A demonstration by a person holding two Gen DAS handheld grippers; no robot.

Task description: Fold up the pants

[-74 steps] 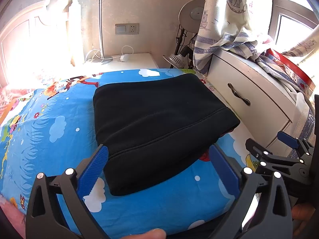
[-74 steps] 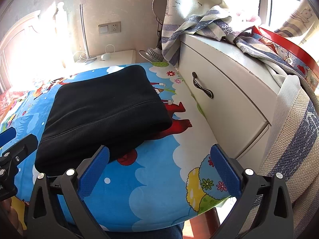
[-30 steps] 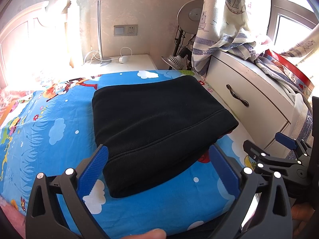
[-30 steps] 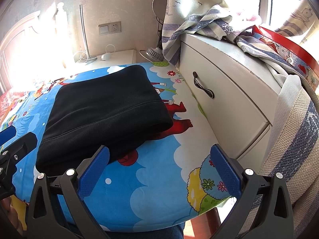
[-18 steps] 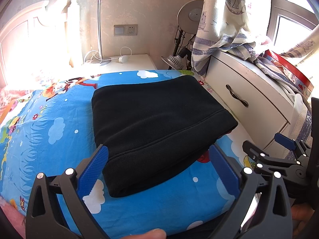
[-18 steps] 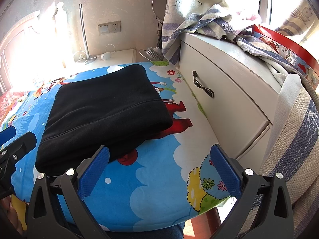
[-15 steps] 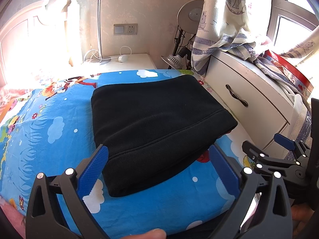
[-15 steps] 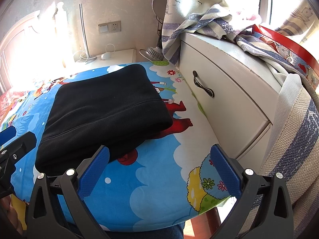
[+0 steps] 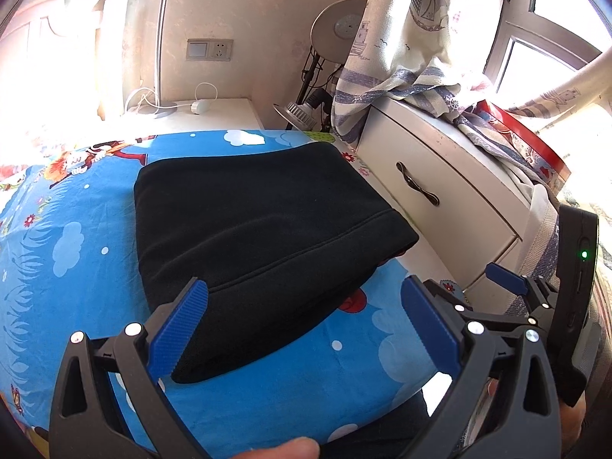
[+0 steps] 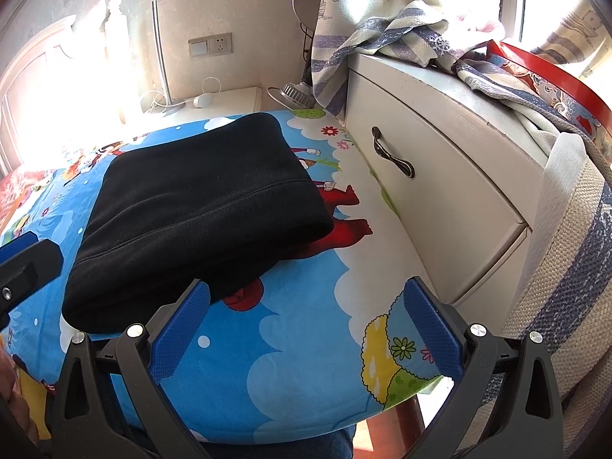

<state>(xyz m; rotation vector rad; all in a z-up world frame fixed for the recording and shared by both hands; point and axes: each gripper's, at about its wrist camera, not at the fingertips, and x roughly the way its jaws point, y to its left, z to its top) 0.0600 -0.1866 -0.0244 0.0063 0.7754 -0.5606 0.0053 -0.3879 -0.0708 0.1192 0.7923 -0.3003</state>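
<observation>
The black pants [image 9: 252, 229] lie folded into a thick rectangle on the blue cartoon bedsheet [image 9: 69, 252]; they also show in the right wrist view [image 10: 199, 206]. My left gripper [image 9: 302, 329] is open and empty, held near the fold's front edge. My right gripper [image 10: 306, 325] is open and empty, over the sheet to the right of the pants' near corner. The right gripper also shows at the left wrist view's right edge [image 9: 512, 290].
A white drawer cabinet [image 10: 440, 176] with a dark handle stands close along the bed's right side, draped with striped cloth [image 10: 382, 30]. A bedside table [image 9: 199, 109] with cables and a lamp [image 9: 336, 30] sits behind. The bed's front edge [image 10: 306, 420] is just below the grippers.
Both grippers have stayed open and almost still. The left wrist view has drifted slightly, so the pants sit a little further left in it.
</observation>
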